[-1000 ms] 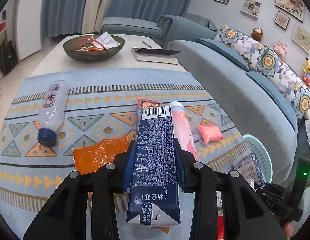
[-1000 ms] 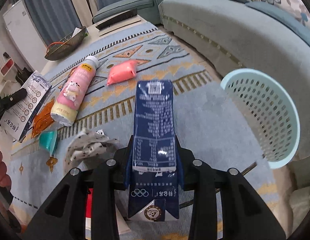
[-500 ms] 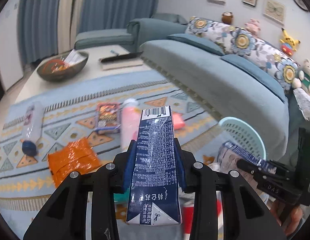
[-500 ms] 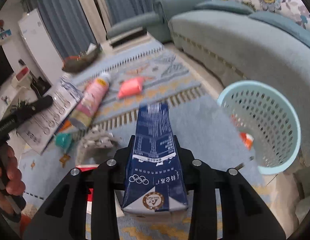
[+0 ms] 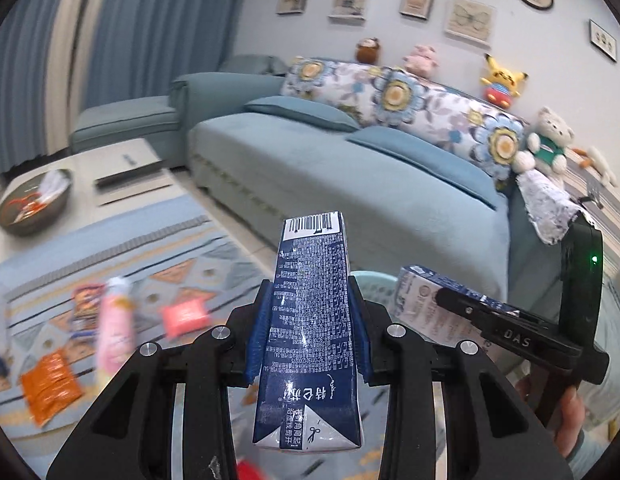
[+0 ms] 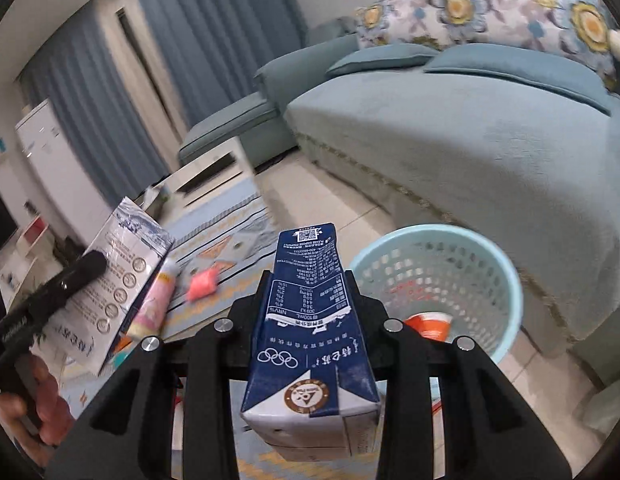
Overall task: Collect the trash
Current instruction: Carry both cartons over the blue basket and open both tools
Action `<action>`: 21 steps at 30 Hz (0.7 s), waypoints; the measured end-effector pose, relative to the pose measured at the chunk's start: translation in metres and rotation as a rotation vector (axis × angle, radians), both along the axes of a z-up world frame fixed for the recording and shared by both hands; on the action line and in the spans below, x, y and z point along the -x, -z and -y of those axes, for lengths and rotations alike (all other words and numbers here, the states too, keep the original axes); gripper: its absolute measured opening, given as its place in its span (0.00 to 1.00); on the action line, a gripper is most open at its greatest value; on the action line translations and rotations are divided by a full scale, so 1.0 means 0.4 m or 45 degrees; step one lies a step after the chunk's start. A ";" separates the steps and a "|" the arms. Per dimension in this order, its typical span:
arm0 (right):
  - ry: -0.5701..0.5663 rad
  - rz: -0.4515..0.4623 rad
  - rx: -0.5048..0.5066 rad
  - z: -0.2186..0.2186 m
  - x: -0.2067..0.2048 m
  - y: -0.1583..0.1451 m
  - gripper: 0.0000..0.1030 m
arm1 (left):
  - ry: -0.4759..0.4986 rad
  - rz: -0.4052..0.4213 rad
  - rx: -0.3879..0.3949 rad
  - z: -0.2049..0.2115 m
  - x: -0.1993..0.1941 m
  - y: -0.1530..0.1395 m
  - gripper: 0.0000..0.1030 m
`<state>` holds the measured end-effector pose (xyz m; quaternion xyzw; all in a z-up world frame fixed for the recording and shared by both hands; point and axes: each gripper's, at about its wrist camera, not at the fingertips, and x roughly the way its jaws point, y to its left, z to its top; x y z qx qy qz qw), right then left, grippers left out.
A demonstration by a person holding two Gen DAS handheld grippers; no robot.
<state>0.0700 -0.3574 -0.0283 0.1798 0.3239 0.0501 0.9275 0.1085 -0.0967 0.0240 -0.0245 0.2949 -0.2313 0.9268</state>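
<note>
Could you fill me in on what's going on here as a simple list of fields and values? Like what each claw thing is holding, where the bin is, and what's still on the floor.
Place: living room with a blue sofa and patterned rug
Left gripper: shut on a dark blue carton
Right gripper: shut on a second blue carton
Bin: light blue basket beside the sofa, ahead of the right gripper
In the bin: something orange and white, hard to identify
Still on the rug: pink bottle, pink packet, orange wrapper
</note>
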 end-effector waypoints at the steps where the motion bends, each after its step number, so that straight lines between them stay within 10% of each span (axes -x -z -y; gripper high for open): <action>1: 0.015 -0.003 0.001 0.014 -0.004 0.004 0.30 | 0.023 -0.007 -0.003 0.040 -0.015 0.006 0.33; 18: 0.218 -0.234 0.029 0.167 -0.098 0.214 0.31 | 0.126 -0.230 -0.080 0.301 -0.173 0.210 0.33; 21: 0.222 -0.275 0.022 0.168 -0.112 0.239 0.31 | 0.117 -0.250 -0.068 0.312 -0.182 0.222 0.46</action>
